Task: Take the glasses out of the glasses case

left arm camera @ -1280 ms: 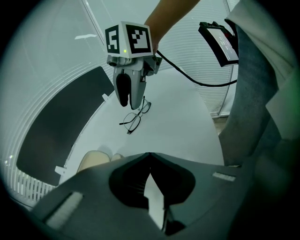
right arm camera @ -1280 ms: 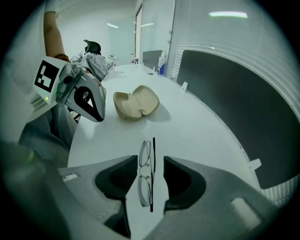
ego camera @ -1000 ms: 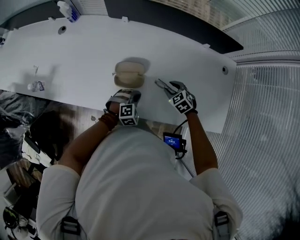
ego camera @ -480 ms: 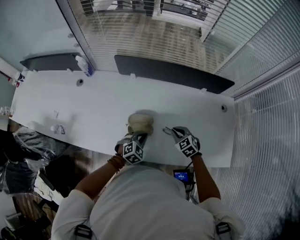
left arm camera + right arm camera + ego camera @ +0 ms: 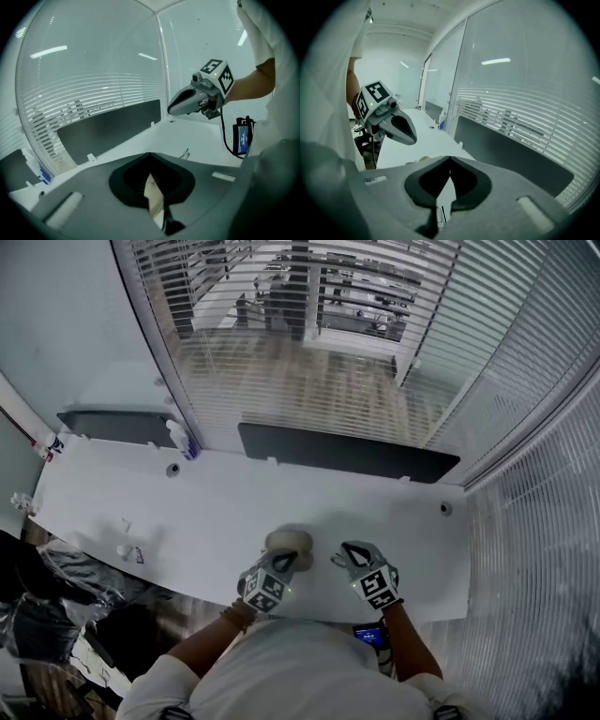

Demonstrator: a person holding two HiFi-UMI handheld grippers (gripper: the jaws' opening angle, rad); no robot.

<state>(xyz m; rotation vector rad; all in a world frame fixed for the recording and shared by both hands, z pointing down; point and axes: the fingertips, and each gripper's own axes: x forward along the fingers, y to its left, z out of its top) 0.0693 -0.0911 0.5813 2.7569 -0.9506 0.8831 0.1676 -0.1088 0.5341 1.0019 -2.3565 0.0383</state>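
Glasses (image 5: 185,153): out of the case, lying on the bare desk to the right of it.
Glass wall (image 5: 309,352): slatted blinds run along the far side, behind the desk.
Desk (image 5: 112,502): long and white, running from left to right.
Dark panel (image 5: 347,454): stands upright on the desk's far edge.
Glasses case (image 5: 289,541): beige, sits near the desk's near edge. In the head view the left gripper's tip covers its near rim.
Small screen device (image 5: 242,136): hangs on a cable off the near edge, below the right arm.
Bottle (image 5: 181,439): stands at the far left, beside the panel's end.
Left gripper (image 5: 284,564): held over the case with its fingers (image 5: 93,197) pressed together. The case's beige shows through the slit behind the tips.
Right gripper (image 5: 342,556): held above the glasses and apart from them. Its fingers (image 5: 497,197) have just closed with nothing between them.
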